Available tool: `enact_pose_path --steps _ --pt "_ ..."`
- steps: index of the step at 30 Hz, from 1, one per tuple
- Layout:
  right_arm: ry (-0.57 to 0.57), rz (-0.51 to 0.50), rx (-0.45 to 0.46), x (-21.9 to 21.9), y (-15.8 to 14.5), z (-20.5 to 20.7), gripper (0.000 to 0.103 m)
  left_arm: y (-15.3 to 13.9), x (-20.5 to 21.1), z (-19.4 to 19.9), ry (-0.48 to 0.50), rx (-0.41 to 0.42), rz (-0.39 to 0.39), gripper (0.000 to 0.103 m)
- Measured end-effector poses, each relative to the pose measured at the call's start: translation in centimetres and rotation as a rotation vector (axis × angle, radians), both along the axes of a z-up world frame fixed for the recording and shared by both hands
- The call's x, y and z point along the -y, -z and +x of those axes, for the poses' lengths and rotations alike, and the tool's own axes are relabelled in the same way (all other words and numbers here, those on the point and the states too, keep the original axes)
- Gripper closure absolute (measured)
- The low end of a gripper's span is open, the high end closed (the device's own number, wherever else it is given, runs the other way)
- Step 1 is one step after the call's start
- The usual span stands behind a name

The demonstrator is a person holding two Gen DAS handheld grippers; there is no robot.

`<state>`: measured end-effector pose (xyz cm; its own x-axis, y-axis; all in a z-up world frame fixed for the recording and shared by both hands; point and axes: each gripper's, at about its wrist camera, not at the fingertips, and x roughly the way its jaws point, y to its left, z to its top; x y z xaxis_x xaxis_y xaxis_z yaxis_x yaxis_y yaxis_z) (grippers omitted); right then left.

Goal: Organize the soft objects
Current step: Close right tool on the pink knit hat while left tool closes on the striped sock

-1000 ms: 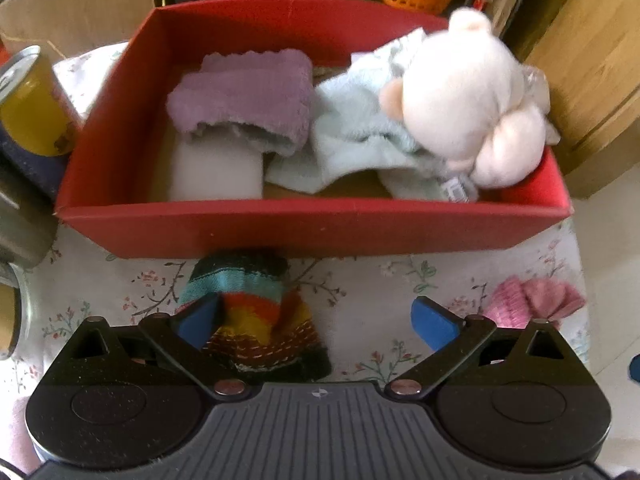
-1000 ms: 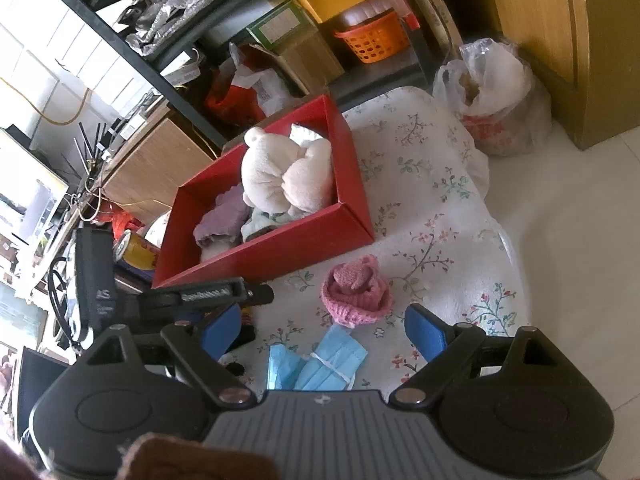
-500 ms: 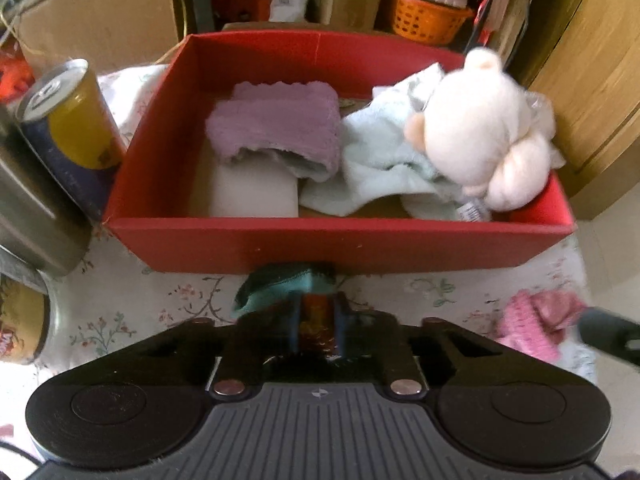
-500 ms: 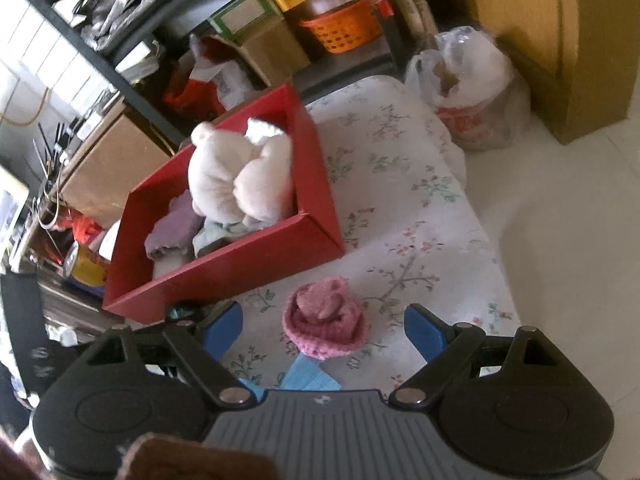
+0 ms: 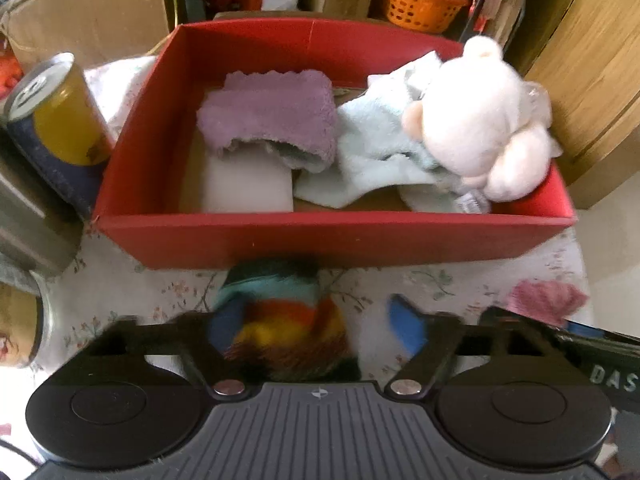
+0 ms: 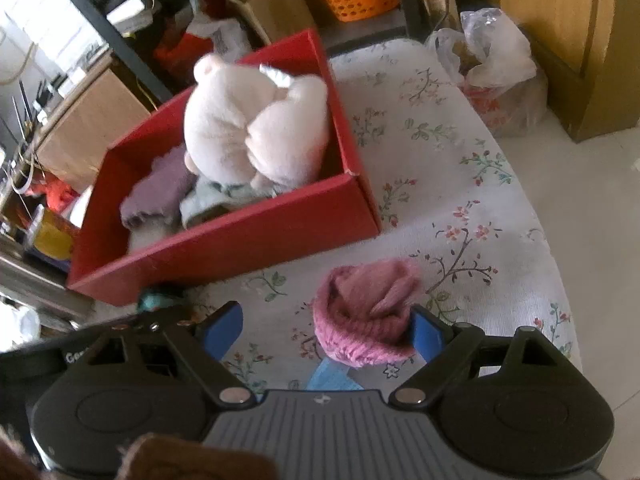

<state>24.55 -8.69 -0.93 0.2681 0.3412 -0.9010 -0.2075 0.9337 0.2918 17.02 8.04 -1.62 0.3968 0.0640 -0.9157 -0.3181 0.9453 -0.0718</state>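
A striped knit piece (image 5: 280, 320) lies on the floral cloth in front of the red box (image 5: 320, 236). It sits between the fingers of my left gripper (image 5: 316, 326), whose jaws are opening; the right pad stands clear of it. The box holds a white plush bear (image 5: 476, 120), a purple towel (image 5: 268, 112), a pale blue cloth (image 5: 372, 148) and a white block (image 5: 248, 188). My right gripper (image 6: 324, 332) is open low over the cloth. A pink knit hat (image 6: 360, 312) rests between its fingers, close to the right one.
A blue face mask (image 6: 328, 376) lies just under the right gripper. A yellow and blue can (image 5: 60, 120) stands left of the box. A plastic bag (image 6: 492, 80) sits on the floor beyond the cloth's edge. Cardboard boxes and an orange basket (image 5: 420, 4) crowd the back.
The left gripper shut on the striped knit piece half a second ago and has spread again. The right gripper came down and forward, so the pink hat now sits between its fingers.
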Motion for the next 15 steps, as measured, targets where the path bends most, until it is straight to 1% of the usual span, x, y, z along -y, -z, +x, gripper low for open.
enact_pose_path --steps 3,4,6,7,8,9,10,11,12,13,14,15 --pt "0.009 -0.013 -0.030 0.0 0.8 0.4 0.038 0.8 0.5 0.5 0.027 -0.025 0.042 0.018" --pt "0.001 -0.024 -0.024 -0.1 0.9 0.5 0.037 0.9 0.7 0.5 0.036 -0.026 0.054 0.018" --pt "-0.015 -0.041 0.013 -0.1 1.1 0.5 0.037 1.0 0.7 0.2 0.058 -0.027 0.071 0.022" --pt "-0.022 -0.048 0.022 -0.1 1.0 0.6 0.040 1.0 0.8 0.1 0.075 -0.033 0.091 0.030" --pt "-0.030 -0.057 0.025 -0.1 1.0 0.6 0.043 0.9 0.6 -0.1 0.080 -0.039 0.117 0.041" --pt "-0.048 -0.074 0.040 -0.1 0.8 0.5 0.053 0.7 0.2 -0.3 0.068 -0.044 0.137 0.048" --pt "-0.072 -0.092 0.059 -0.2 0.7 0.4 0.067 0.5 -0.5 -0.5 0.045 -0.050 0.144 0.062" --pt "-0.088 -0.104 0.069 -0.2 0.6 0.4 0.073 0.3 -1.1 -0.6 0.028 -0.053 0.130 0.072" --pt "-0.102 -0.109 0.079 -0.1 0.6 0.2 0.079 0.0 -1.7 -0.9 0.011 -0.048 0.100 0.075" --pt "-0.115 -0.107 0.083 0.1 0.6 0.2 0.082 -0.3 -2.4 -1.3 -0.008 -0.034 0.053 0.083" --pt "-0.125 -0.105 0.084 0.2 0.6 0.0 0.083 -0.5 -2.7 -1.5 -0.016 -0.023 0.018 0.087" --pt "-0.128 -0.098 0.081 0.5 0.5 -0.1 0.085 -0.8 -2.9 -1.9 -0.020 -0.008 -0.021 0.088"
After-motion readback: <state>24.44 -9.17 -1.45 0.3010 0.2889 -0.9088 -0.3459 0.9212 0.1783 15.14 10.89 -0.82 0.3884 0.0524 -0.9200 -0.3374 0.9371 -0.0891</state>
